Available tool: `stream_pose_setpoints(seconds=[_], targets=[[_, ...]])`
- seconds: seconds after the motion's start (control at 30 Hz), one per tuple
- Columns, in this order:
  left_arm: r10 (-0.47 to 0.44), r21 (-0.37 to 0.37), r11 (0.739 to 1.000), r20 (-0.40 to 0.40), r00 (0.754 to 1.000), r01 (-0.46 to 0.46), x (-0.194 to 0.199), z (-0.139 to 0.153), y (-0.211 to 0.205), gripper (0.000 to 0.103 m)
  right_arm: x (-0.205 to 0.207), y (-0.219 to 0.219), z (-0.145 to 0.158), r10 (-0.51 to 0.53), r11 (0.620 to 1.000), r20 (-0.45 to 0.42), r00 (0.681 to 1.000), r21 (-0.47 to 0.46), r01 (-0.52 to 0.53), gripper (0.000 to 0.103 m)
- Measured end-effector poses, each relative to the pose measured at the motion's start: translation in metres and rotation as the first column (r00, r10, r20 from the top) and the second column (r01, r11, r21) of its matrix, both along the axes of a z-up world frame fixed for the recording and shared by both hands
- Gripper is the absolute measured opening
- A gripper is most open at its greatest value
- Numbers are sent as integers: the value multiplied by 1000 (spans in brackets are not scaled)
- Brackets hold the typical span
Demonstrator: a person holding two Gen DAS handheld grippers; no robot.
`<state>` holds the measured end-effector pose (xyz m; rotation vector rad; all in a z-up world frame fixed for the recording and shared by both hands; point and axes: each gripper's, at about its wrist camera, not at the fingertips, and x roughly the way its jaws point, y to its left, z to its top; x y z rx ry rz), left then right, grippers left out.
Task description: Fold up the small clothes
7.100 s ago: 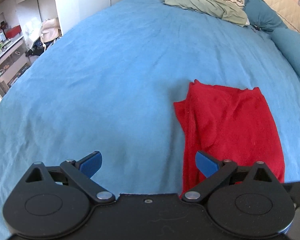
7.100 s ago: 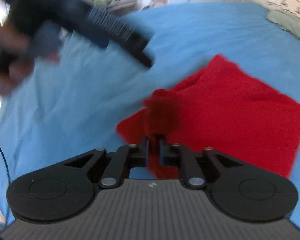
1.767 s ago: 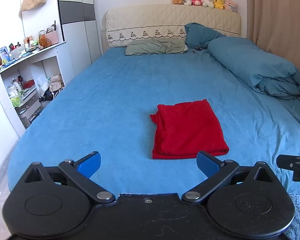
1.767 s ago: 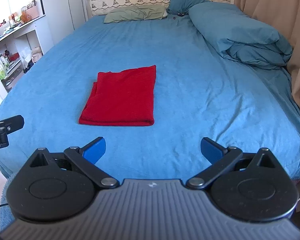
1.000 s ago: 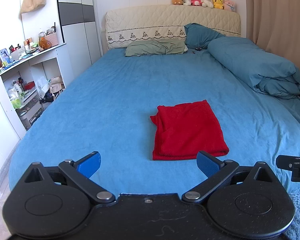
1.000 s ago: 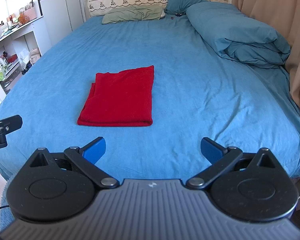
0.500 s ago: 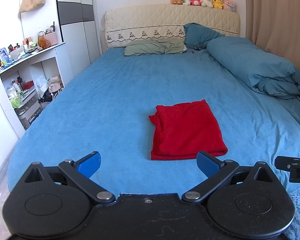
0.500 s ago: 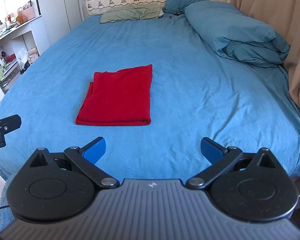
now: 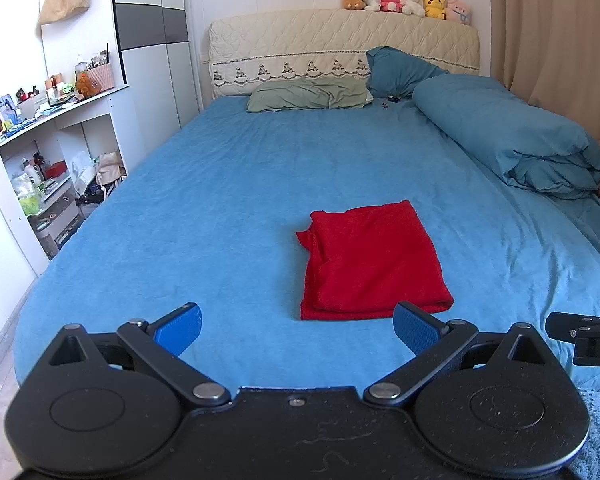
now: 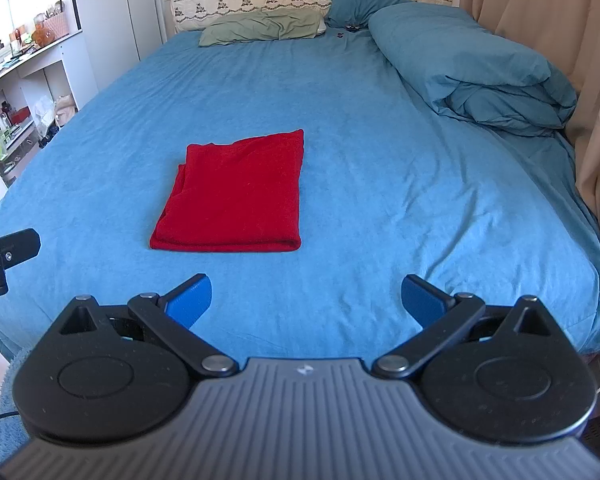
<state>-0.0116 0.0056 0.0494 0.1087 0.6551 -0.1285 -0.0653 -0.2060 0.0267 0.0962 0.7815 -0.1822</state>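
A red garment (image 9: 370, 262) lies folded into a flat rectangle on the blue bed (image 9: 228, 200); it also shows in the right wrist view (image 10: 236, 196). My left gripper (image 9: 298, 330) is open and empty, held back over the bed's foot edge, well short of the garment. My right gripper (image 10: 306, 300) is open and empty too, held back at the foot edge, to the right of the garment. Part of the other gripper shows at each view's side edge.
A rolled blue duvet (image 9: 512, 140) lies along the bed's right side, with a green pillow (image 9: 308, 96) and a blue pillow (image 9: 400, 70) at the headboard. White shelves (image 9: 40, 168) with clutter stand at left. Beige curtains (image 10: 540, 40) hang at right.
Since seven seconds ago both grippers let go of the red garment, opened and drew back to the bed's foot. In the last second the views barely shift.
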Motion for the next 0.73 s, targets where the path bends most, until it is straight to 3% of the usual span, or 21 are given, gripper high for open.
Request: stream_pose_setpoints(seconds=[0.73], targets=[[0, -13, 1000, 4, 1000, 0, 1, 0, 6, 103, 1, 0, 0, 1, 1000, -4, 1000, -2, -1, 103]])
